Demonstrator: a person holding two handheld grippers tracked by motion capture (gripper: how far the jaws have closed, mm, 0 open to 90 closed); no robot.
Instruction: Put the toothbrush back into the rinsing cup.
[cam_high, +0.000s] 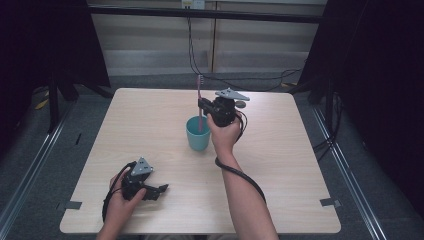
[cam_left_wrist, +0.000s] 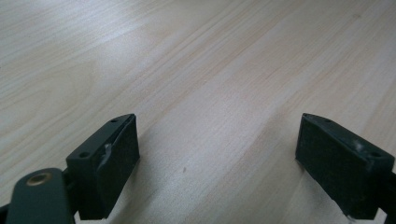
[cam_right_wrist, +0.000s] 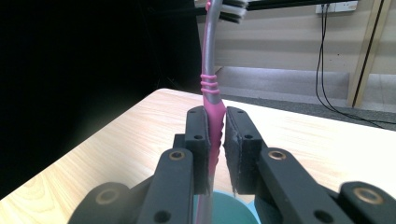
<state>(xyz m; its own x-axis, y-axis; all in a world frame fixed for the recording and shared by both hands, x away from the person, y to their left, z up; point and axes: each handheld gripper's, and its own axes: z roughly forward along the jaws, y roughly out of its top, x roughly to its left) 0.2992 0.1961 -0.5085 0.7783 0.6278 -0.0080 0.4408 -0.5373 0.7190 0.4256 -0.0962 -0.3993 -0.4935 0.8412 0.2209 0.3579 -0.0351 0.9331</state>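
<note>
Two grippers in play. Left gripper (cam_high: 161, 189) rests low on the wooden table (cam_high: 300, 165), jaws spread wide w/ nothing between them, well apart from the work; leave it parked. Right gripper (cam_high: 201, 104) is clenched on the pink toothbrush (cam_high: 200, 102) at mid-handle, brush upright, bristles up, lower end down inside the teal cup (cam_high: 198, 133) directly below the jaws. To do this step well: keep the brush vertical, lower straight, let go only once the tip bears on the cup, so it doesn't tip the cup. Hard to read: brush tip is hidden by the cup wall, prob. not yet on the bottom. Bristle head is cut off in the right gripper view.
</note>
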